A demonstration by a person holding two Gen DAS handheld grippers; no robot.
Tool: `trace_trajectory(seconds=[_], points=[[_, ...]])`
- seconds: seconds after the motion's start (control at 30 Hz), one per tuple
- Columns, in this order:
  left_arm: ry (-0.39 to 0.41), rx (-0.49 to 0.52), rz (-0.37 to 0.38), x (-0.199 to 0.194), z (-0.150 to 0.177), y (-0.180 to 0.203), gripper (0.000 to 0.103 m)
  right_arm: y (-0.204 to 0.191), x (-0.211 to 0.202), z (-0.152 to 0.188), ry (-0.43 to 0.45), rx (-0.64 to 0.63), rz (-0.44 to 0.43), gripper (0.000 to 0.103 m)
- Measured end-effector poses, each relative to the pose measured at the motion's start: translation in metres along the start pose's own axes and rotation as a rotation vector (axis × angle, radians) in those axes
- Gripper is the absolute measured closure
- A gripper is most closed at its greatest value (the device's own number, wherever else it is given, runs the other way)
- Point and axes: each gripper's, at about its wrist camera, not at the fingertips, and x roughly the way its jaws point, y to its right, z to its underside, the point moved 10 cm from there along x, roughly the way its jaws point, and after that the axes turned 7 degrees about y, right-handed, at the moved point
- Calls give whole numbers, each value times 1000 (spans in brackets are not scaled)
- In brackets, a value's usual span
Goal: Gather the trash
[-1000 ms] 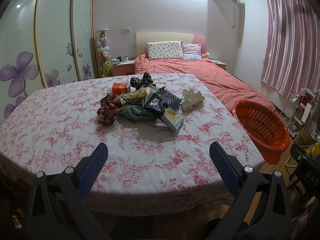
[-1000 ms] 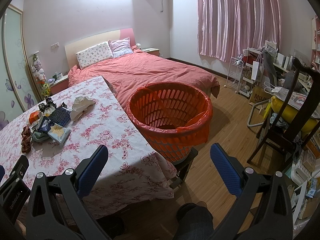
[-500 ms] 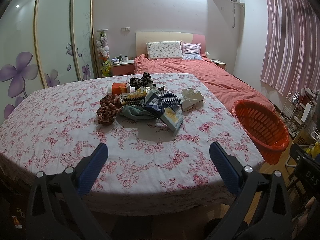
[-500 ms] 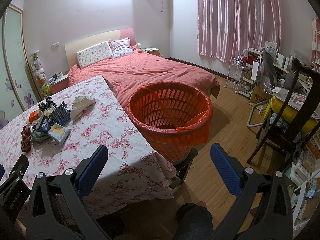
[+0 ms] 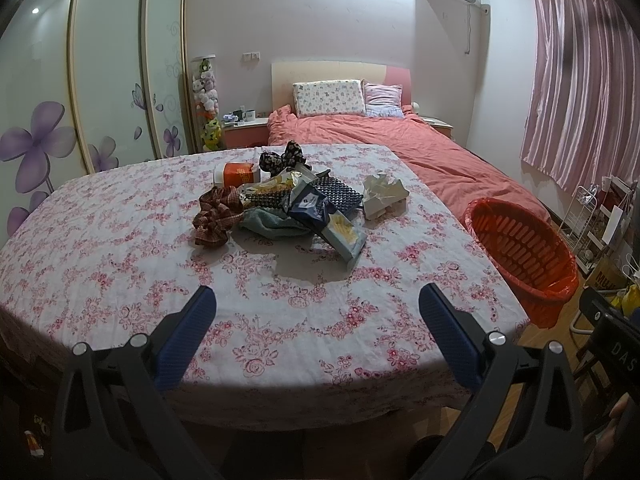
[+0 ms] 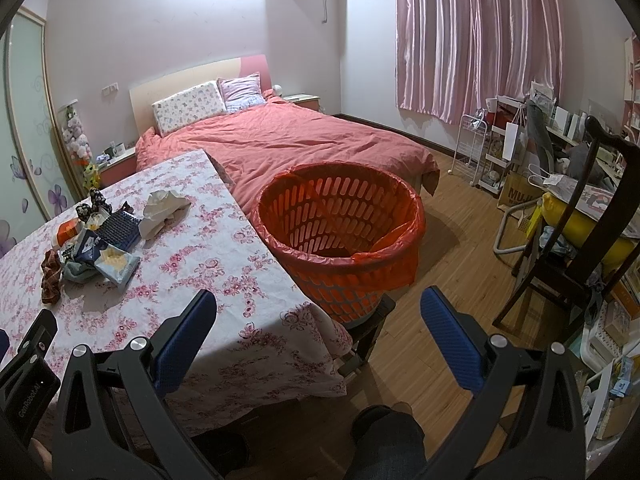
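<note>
Left gripper (image 5: 316, 312): jaws apart, empty, above floral tablecloth (image 5: 120, 264); right gripper (image 6: 318, 314): likewise, near orange basket (image 6: 340, 236); litter pile (image 5: 296, 204), possibly wrappers, mid-table

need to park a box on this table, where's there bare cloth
Bare tablecloth lies between the left claw and the trash pile, and along the wardrobe-side edge left of the plaid scrunchie. The middle is crowded, up to the crumpled tissue.
</note>
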Motion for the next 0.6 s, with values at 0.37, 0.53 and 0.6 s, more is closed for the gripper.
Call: trace_trajectory(seconds=[0.37, 0.53, 0.6], points=[[-20, -9, -5, 8, 10, -3, 4, -4, 6, 3, -8, -13, -12, 2], [-36, -36, -15, 16, 6, -17, 4, -17, 7, -2, 23, -43, -63, 2], [-37, -60, -28, 21, 3, -29, 4, -25, 8, -7, 42, -55, -84, 2]])
